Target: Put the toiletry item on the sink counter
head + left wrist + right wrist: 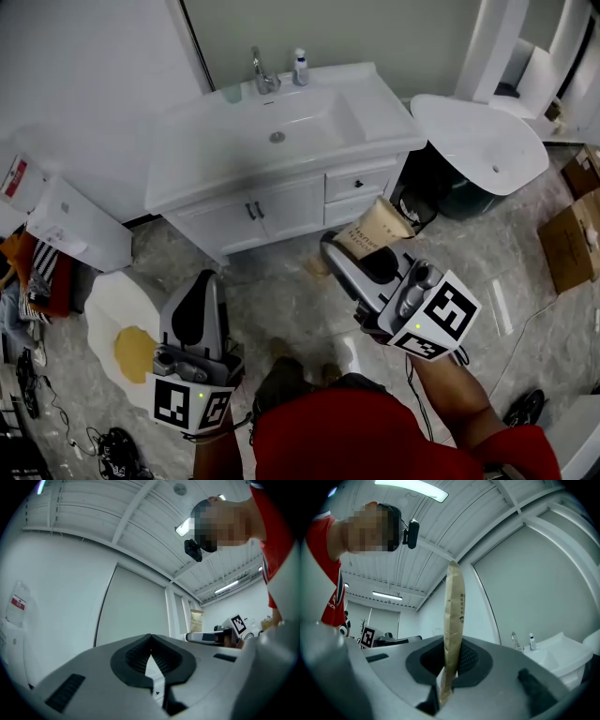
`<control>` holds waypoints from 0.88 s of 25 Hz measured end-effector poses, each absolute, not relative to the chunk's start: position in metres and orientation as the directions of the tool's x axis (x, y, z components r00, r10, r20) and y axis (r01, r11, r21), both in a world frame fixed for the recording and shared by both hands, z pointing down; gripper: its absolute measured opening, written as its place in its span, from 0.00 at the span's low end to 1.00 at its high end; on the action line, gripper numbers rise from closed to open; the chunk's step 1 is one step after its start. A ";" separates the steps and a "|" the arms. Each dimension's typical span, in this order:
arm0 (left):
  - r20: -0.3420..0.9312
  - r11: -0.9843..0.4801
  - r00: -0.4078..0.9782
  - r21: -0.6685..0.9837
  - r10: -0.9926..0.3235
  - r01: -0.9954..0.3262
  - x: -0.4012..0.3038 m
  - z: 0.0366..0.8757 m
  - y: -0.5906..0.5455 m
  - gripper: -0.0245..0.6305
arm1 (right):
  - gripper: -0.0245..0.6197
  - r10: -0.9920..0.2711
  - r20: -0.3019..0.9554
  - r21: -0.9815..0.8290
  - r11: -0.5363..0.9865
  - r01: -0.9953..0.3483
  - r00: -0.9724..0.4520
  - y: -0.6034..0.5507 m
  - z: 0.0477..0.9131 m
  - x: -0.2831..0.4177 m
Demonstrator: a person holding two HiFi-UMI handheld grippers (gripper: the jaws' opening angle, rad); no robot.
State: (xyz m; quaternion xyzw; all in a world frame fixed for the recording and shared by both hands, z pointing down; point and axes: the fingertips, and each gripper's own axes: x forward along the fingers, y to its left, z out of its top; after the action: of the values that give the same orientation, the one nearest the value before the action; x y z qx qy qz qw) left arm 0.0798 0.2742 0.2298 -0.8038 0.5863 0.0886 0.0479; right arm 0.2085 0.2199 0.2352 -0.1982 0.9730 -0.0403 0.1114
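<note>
Floor (281, 300) grey marble; white sink counter (386, 114) against wall (94, 56).

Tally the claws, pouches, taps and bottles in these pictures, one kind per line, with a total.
Claws: 2, the left claw and the right claw
Tan pouch: 1
Tap: 1
Pump bottle: 1
Total: 5
</note>
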 end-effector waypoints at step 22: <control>-0.167 -0.388 0.384 -0.010 -0.908 -0.922 -0.107 0.251 0.086 0.06 | 0.09 -0.492 -0.176 -0.141 0.870 -0.473 -0.853 0.029 0.237 0.018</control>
State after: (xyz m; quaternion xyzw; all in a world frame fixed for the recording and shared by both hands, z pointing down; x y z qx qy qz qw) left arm -0.1068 0.0855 0.2510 -0.8303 0.5510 0.0671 0.0503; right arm 0.0177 0.0295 0.2372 -0.2509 0.9614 -0.0463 0.1034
